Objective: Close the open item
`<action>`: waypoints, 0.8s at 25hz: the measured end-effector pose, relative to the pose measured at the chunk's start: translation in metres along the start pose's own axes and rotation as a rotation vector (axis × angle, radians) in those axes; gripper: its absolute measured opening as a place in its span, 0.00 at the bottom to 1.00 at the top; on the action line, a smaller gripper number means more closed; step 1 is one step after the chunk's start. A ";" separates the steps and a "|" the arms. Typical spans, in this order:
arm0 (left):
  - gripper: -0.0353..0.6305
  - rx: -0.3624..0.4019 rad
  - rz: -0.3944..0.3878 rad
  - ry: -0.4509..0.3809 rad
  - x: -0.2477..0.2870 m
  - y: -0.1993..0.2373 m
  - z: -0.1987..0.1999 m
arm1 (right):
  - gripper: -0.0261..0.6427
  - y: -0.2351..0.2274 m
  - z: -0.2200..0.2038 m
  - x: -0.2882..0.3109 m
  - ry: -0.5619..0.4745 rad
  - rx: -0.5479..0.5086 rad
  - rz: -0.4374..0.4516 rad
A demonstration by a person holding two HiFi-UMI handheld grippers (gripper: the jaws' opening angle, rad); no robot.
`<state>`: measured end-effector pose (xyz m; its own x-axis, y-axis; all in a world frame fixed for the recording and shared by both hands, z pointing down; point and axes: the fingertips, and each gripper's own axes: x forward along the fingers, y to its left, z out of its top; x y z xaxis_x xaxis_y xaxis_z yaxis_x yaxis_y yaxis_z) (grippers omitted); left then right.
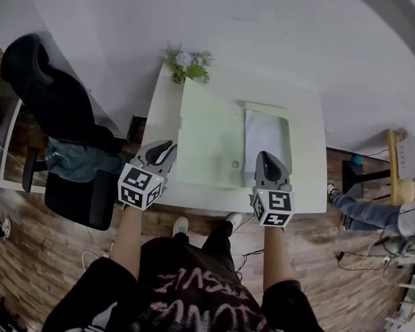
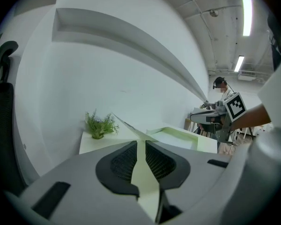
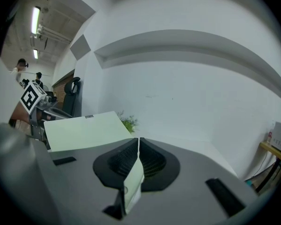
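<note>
Pale-green folder [image 1: 207, 137] lay open at the table's [image 1: 308, 151] centre, hinge running front to back. Left gripper [image 1: 164, 151] clamped the raised cover; right gripper [image 1: 268, 159] clamped the base, rightward.

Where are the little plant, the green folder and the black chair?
plant [image 1: 187, 65], head view, on its leaves at the table's far edge.
green folder [image 1: 207, 133], head view, on the middle of its big open cover.
black chair [image 1: 48, 95], head view, on its backrest.
</note>
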<state>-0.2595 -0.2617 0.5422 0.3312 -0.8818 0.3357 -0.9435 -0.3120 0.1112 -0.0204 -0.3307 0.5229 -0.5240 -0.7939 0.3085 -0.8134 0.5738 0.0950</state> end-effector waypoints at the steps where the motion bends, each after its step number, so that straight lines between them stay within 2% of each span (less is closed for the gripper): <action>1: 0.15 0.008 -0.010 -0.003 0.001 -0.004 0.002 | 0.08 -0.001 0.000 -0.002 -0.003 0.001 -0.004; 20: 0.15 0.128 -0.194 -0.072 0.049 -0.086 0.054 | 0.08 -0.074 -0.013 -0.051 -0.021 0.054 -0.140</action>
<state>-0.1620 -0.2969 0.4985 0.5100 -0.8226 0.2516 -0.8553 -0.5160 0.0464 0.0695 -0.3303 0.5122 -0.4092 -0.8697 0.2760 -0.8910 0.4461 0.0846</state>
